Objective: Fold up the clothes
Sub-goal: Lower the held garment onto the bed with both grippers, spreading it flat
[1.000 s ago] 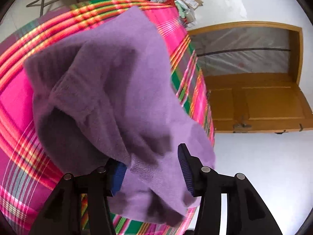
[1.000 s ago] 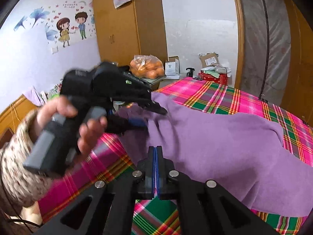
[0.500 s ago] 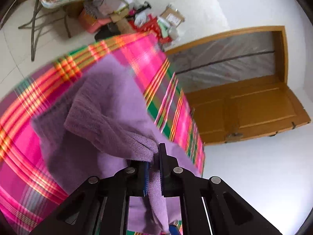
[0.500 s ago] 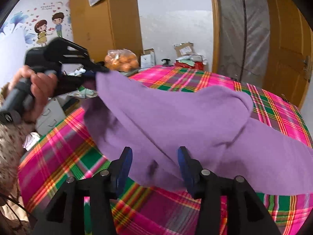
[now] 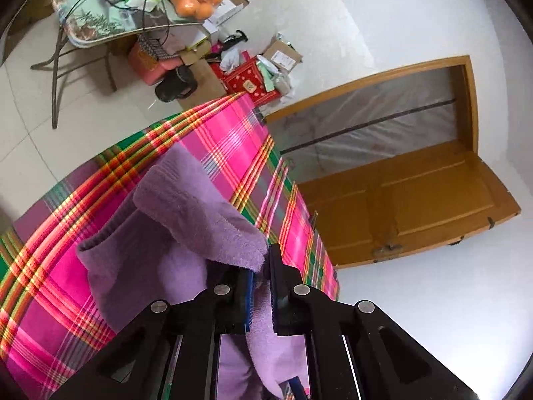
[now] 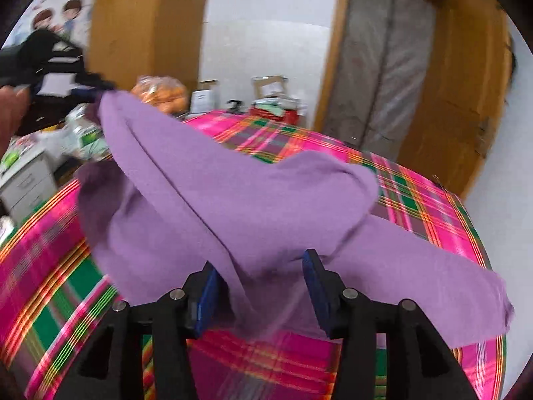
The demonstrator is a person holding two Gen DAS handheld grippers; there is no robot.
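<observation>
Fuzzy matt purple garment (image 5: pixel 200 220), woven plaid cloth (image 5: pixel 233 140)

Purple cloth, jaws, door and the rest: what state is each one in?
Purple cloth: one end lifted, the rest lying on the plaid sheet.
Left gripper: jaws shut on the cloth.
Right gripper: jaws open, cloth between them.
Wooden door: open.

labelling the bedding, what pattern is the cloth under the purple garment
Pink, green and orange plaid cloth, clearest in the left wrist view.

Pink plaid-covered bed (image 6: pixel 416 200); purple garment (image 6: pixel 266 200) partly resting on it.
</observation>
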